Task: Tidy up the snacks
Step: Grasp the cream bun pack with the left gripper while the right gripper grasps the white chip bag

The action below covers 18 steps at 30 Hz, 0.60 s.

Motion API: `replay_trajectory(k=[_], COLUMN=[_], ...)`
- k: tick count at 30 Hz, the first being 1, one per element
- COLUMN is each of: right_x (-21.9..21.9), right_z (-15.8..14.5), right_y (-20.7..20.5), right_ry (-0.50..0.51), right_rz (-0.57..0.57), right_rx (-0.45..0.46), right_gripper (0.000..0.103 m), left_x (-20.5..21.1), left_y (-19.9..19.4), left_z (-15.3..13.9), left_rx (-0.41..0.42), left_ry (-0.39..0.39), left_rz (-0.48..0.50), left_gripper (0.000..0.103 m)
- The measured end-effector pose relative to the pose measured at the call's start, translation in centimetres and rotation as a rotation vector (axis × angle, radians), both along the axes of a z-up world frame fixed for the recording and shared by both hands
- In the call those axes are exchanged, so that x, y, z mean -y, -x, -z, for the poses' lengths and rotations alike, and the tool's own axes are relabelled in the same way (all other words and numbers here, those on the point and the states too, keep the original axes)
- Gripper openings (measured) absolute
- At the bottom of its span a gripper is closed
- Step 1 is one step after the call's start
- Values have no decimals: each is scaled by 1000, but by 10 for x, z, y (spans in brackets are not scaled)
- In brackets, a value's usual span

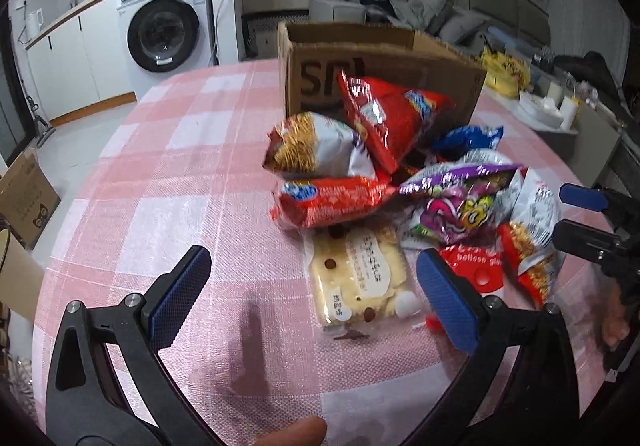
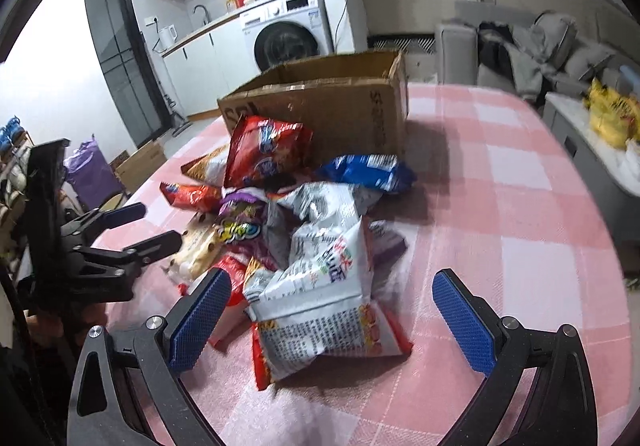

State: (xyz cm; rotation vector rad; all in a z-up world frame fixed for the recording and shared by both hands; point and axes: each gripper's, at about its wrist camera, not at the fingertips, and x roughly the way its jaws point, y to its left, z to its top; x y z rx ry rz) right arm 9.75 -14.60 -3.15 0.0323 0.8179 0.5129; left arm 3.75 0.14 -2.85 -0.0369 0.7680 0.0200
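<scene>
A pile of snack bags lies on the pink checked tablecloth (image 1: 168,174) in front of an open cardboard box (image 1: 384,82), also in the right wrist view (image 2: 348,102). My left gripper (image 1: 316,270) is open and empty, just short of a pale biscuit pack (image 1: 360,274). Red bags (image 1: 332,202), a purple bag (image 1: 460,202) and a blue bag (image 1: 468,138) lie beyond. My right gripper (image 2: 332,290) is open and empty, its fingers either side of a white and red noodle snack bag (image 2: 324,310). It shows at the right edge of the left wrist view (image 1: 576,214).
A washing machine (image 1: 168,30) and counter stand beyond the table's far left. A grey sofa (image 2: 532,46) with clothes is behind the box. A side counter with yellow bags (image 2: 612,114) runs along the right. A cardboard box (image 1: 24,198) sits on the floor at left.
</scene>
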Motion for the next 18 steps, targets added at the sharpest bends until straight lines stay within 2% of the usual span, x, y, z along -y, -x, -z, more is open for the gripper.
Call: replay_trajectory(k=[10,13,14,18], right_x=[-16,-20,-20,-21], right_z=[14,18,19,22], right_y=[-3,-6,-6,-7], right_ry=[74,90,93,95], right_rz=[-55,-58,-59,-67], right_rx=[-54,-71,-73,-86], right_gripper=[102,96,91,88], left_x=[12,12,11,5], left_y=[-26,-32,-33,-38], left_z=[18,23,24,28], left_rx=[-106,-135,-137,-157], left_ry=[-28,-33,-26,19], left_rz=[29,26,25,25], left_gripper=[102,102,102,99])
